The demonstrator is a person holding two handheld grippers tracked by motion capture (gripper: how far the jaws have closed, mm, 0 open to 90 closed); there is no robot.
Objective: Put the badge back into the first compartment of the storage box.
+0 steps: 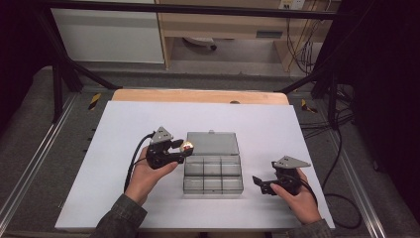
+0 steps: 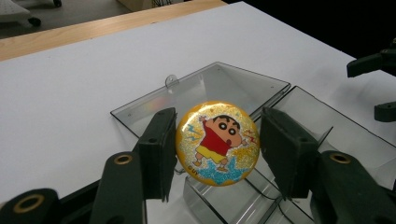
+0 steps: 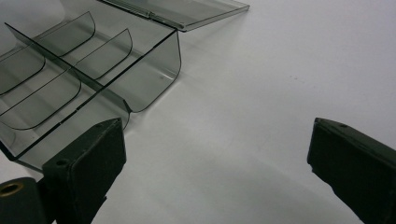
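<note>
Left gripper [image 1: 182, 146] clamped, right gripper [image 1: 258, 184] agape.

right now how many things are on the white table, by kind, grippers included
cartoon badge: 1
clear compartment box, lid open: 1
left gripper, shut on the badge: 1
right gripper, open: 1
total: 4

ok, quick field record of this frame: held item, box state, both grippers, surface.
held item: round cartoon badge, gold glitter, held on edge between the left gripper jaws
box: clear compartment box, lid open and lying flat behind it; compartments look empty
badge position: above the box's rear left corner
right gripper: open, nothing between the jaws, right of the box
surface: white table
</note>
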